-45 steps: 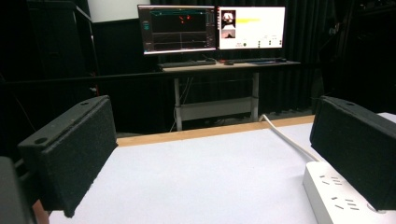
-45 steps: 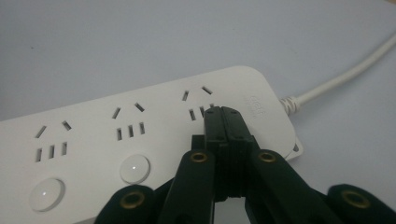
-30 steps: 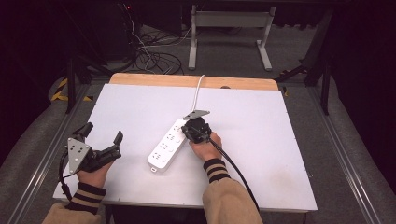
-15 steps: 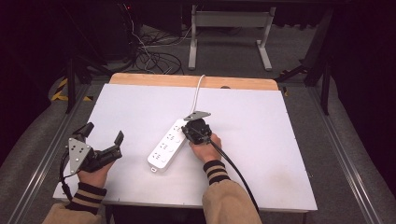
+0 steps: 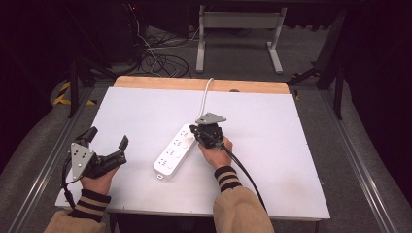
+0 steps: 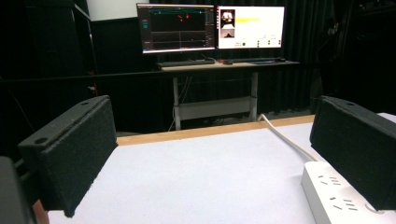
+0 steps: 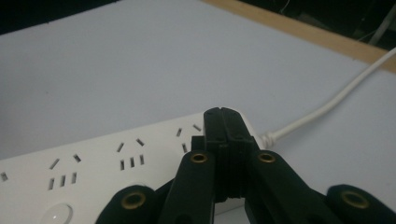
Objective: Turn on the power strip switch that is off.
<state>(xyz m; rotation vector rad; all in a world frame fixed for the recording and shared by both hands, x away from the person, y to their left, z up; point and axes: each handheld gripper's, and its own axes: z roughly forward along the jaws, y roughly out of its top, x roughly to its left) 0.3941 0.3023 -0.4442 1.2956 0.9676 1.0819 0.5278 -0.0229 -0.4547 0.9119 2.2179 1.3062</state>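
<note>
A white power strip (image 5: 176,149) lies slantwise mid-table on the white table top (image 5: 272,145), and its white cable (image 5: 208,92) runs off over the far edge. My right gripper (image 5: 197,131) is shut, with nothing between its jaws. In the right gripper view its tips (image 7: 223,113) sit just over the cable end of the strip (image 7: 93,158), beside the cable (image 7: 327,105); contact cannot be told. My left gripper (image 5: 108,137) is held wide open near the table's left front corner, holding nothing. Between its jaws (image 6: 215,140) lies bare table, with the strip's end (image 6: 336,200) at the right.
A wooden strip (image 5: 204,83) edges the table's far side. Beyond it stand a grey desk frame (image 5: 238,29) and tangled floor cables (image 5: 160,60). Two lit monitors (image 6: 210,25) sit on a desk in the left gripper view. Metal rails (image 5: 359,165) flank the table.
</note>
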